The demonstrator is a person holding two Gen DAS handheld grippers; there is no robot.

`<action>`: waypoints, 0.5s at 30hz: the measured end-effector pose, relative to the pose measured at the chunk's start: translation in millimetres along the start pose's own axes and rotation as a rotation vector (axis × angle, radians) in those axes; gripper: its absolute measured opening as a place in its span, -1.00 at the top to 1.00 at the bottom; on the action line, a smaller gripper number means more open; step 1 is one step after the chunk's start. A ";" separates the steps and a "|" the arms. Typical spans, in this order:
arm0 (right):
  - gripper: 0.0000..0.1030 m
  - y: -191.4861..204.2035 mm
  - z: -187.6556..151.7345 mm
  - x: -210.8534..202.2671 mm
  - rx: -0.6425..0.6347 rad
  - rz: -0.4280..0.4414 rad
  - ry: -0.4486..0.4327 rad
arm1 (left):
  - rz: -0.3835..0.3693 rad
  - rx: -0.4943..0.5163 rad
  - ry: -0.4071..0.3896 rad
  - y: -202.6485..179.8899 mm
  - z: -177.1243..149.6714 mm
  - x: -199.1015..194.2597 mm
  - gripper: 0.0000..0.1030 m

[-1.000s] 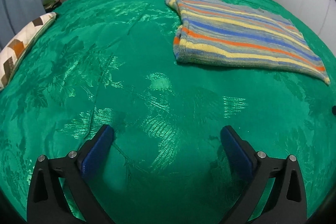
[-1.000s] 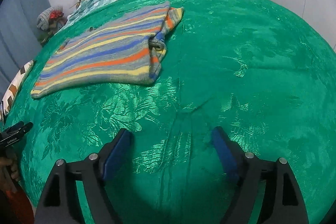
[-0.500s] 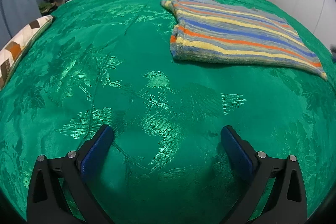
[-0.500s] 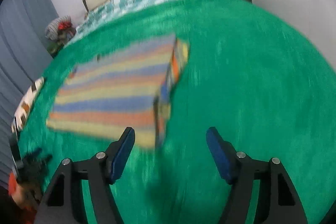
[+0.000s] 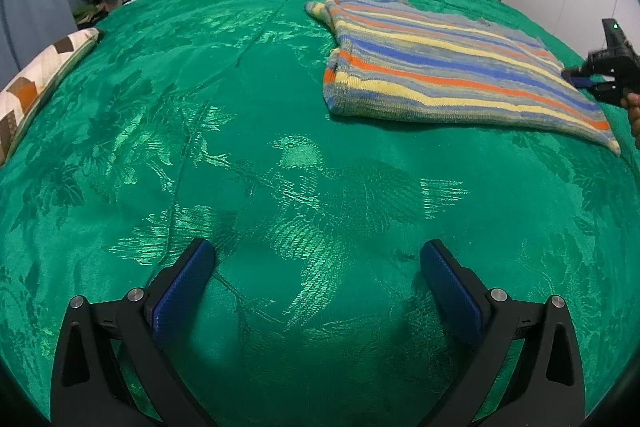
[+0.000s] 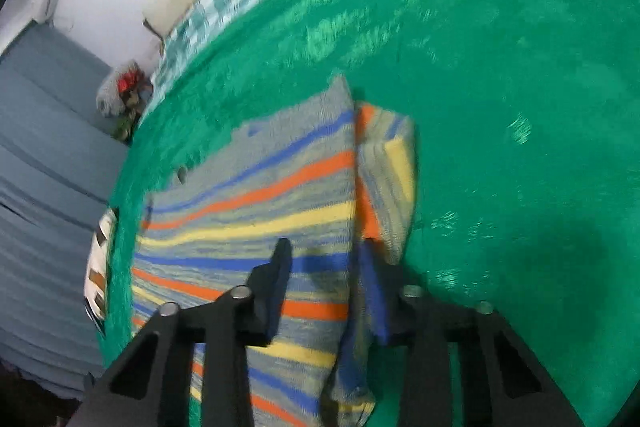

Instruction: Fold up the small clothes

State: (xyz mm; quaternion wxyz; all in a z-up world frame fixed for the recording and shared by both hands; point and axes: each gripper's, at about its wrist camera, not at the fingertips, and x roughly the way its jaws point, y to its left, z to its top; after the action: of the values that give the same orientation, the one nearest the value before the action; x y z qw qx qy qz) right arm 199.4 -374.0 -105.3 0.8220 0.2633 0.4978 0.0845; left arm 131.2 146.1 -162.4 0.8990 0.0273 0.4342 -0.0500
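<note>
Both left fingers (image 5: 198,267) spread over bare bedspread (image 5: 200,107); right fingers (image 6: 280,267) closing on sweater (image 6: 260,195).

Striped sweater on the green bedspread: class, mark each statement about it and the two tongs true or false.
1. The sweater lies on a green bedspread. True.
2. The left tongs grip the sweater. False: they stand open over bare bedspread.
3. The right tongs, which have just been closing, have sweater fabric between them. True.
4. The sweater is plain red. False: it is striped blue, orange, yellow and grey.
5. A patterned pillow lies at the bed's edge. True.
</note>
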 end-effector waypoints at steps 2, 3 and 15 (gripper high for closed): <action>0.94 5.2 -1.2 -8.0 -0.033 -0.035 -0.037 | -0.001 -0.001 -0.001 0.0 -0.3 -0.1 -0.99; 0.94 3.9 -1.7 -12.1 -0.032 -0.062 -0.054 | -0.001 -0.001 -0.001 0.0 -0.3 -0.1 -0.99; 0.84 4.8 -15.3 -38.2 0.009 -0.074 -0.090 | 0.001 0.000 -0.009 -1.5 -1.0 -0.3 -0.99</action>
State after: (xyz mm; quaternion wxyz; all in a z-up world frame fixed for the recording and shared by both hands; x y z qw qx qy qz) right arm 168.1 -379.9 -78.9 0.8450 0.2519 0.4700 0.0400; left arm 130.1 144.7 -162.8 0.9011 0.0270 0.4300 -0.0498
